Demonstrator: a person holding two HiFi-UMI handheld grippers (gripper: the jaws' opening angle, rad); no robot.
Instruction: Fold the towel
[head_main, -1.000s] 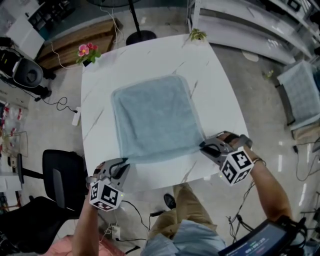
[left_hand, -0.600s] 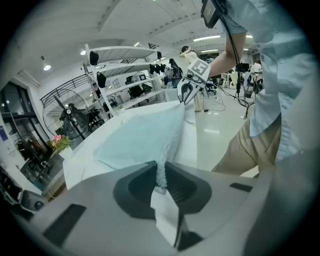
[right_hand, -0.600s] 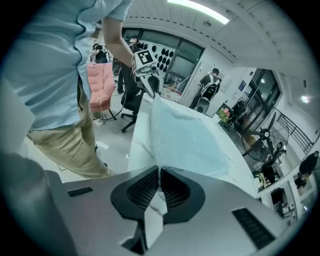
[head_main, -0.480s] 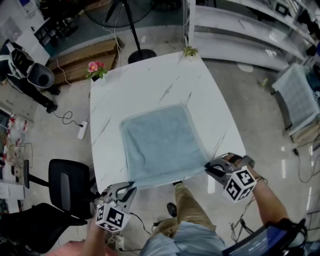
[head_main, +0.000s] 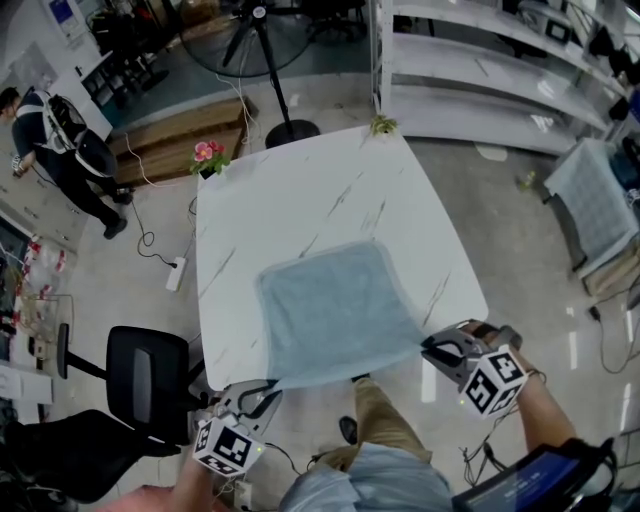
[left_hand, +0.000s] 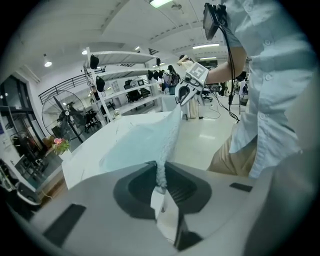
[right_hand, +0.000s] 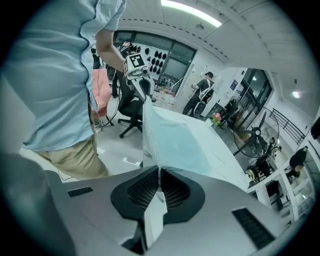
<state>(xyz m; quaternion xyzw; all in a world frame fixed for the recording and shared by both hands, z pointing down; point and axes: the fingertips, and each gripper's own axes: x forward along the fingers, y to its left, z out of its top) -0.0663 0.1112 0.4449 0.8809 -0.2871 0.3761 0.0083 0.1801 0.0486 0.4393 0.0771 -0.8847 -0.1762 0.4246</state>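
A pale blue towel (head_main: 335, 308) lies spread on the white marble table (head_main: 290, 210), its near edge lifted off the table's front. My left gripper (head_main: 268, 388) is shut on the towel's near left corner. My right gripper (head_main: 428, 347) is shut on the near right corner. In the left gripper view the towel (left_hand: 145, 142) rises from between the jaws, stretched toward the other gripper (left_hand: 186, 90). Its edge in the right gripper view (right_hand: 165, 137) runs taut from the jaws to the left gripper (right_hand: 142, 77). The near edge hangs between the two grippers.
A black office chair (head_main: 145, 380) stands left of me by the table's near left corner. A pink flower pot (head_main: 207, 155) and a small plant (head_main: 381, 125) sit at the table's far corners. A fan stand (head_main: 285, 120), shelves (head_main: 480, 60) and a person (head_main: 60, 150) are beyond.
Both grippers have drawn back toward me and risen, pulling the towel's near edge off the table front. The towel slid toward me across the table. The head view tilted up.
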